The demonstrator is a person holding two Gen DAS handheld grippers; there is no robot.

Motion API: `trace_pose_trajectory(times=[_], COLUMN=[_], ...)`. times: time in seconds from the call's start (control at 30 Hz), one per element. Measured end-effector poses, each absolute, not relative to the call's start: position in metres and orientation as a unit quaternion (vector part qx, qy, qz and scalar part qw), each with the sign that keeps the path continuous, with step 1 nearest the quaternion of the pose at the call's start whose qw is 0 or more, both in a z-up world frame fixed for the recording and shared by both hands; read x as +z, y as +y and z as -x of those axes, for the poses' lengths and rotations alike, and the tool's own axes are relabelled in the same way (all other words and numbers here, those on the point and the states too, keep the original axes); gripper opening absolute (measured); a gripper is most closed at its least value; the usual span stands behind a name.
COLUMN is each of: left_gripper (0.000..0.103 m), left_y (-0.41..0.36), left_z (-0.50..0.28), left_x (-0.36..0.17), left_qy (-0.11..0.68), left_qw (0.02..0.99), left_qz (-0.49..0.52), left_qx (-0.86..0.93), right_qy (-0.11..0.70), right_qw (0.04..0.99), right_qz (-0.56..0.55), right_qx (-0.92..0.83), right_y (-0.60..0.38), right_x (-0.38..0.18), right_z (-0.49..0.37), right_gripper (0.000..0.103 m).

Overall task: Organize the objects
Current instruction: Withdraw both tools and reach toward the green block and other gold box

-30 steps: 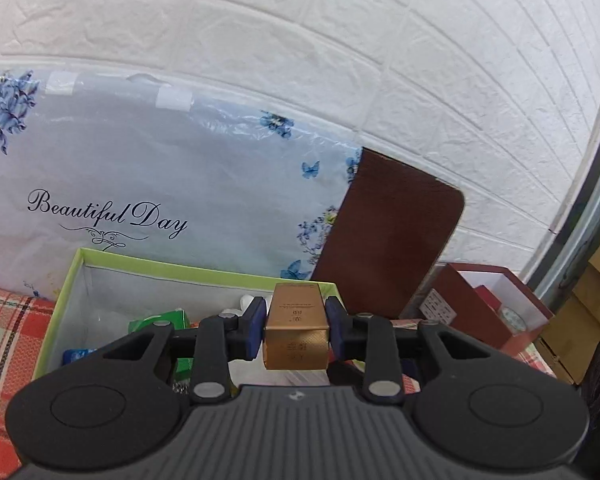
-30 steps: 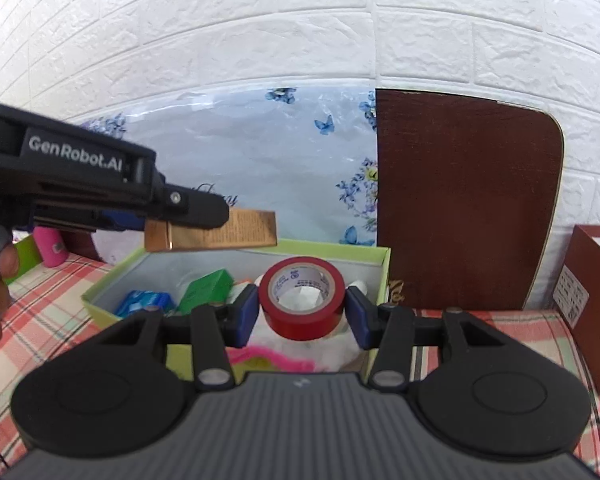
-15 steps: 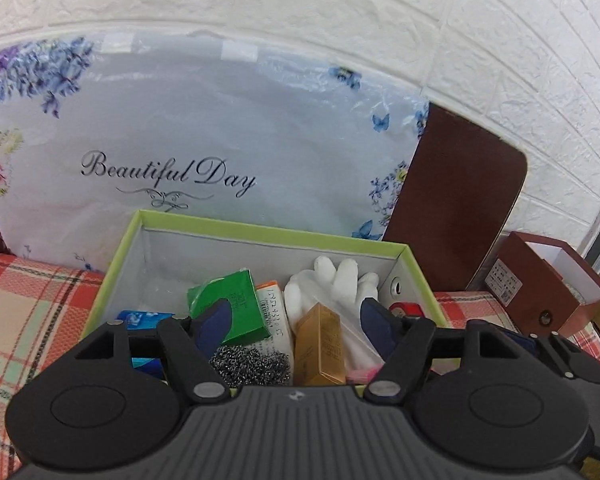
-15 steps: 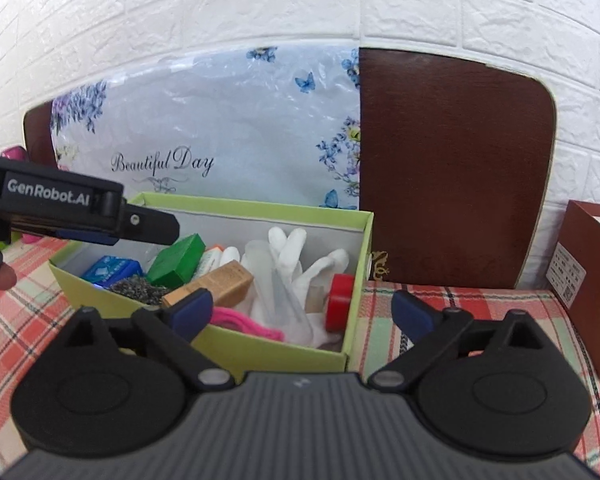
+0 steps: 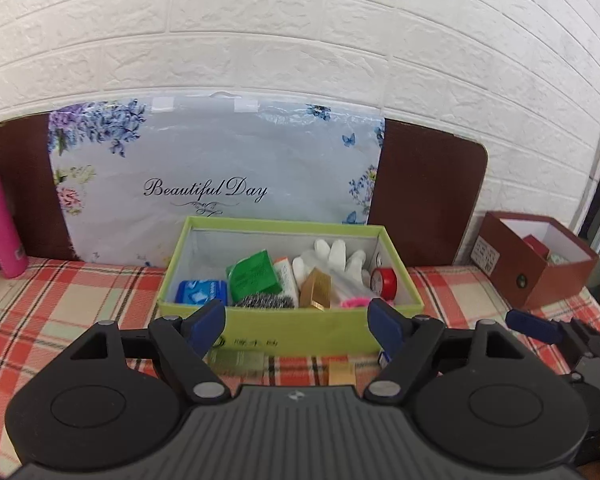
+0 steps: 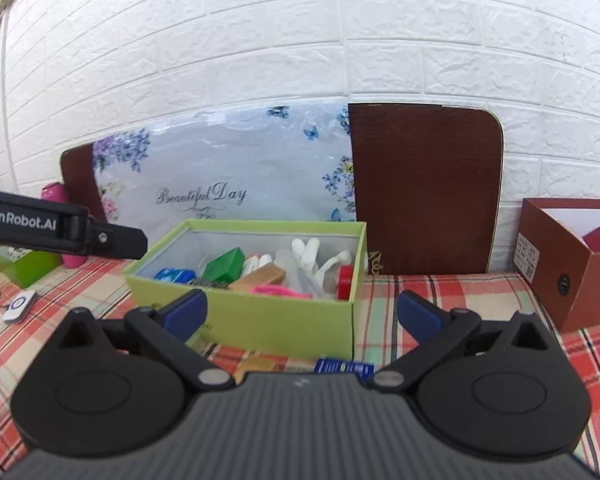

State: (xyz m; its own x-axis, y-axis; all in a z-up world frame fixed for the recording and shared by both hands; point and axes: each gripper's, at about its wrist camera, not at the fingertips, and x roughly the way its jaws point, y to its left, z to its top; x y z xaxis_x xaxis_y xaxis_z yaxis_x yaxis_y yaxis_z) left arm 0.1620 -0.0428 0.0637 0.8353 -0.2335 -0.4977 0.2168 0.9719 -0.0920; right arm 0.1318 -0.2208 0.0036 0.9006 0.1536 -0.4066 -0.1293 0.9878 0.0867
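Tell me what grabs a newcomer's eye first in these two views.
The open lime-green cardboard box at centre on the red plaid tablecloth, crammed with a red tape roll, white gloves, a gold carton and a green packet. Behind it, a floral plastic bag reading "Beautiful Day" leans on the white brick wall. Both hand-held grippers, left and right, hang open and empty before the box.

Both the left gripper (image 5: 296,316) and the right gripper (image 6: 302,312) were built of ribbed black plastic with blue pads (image 6: 184,314), silver screws, and white "GenRobot.AI" lettering; skin was possibly glimpsed leftward.
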Motion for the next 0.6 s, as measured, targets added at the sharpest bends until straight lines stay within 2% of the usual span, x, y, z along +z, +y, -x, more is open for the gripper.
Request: trace_pose_trajectory(times=[0.6], left_gripper=[0.081], left_y=[-0.033], left_z=[-0.098], left_x=[-0.006], left_qy=[0.334], left_qw=[0.939], left_qz=[-0.008], left_qx=[-0.087], right_qy=[0.268], right_qw=[0.962], right_qz=[-0.017], right_qx=[0.047], right_y=[-0.207], right_x=[-0.047], right_z=[-0.03], right_gripper=[0.103])
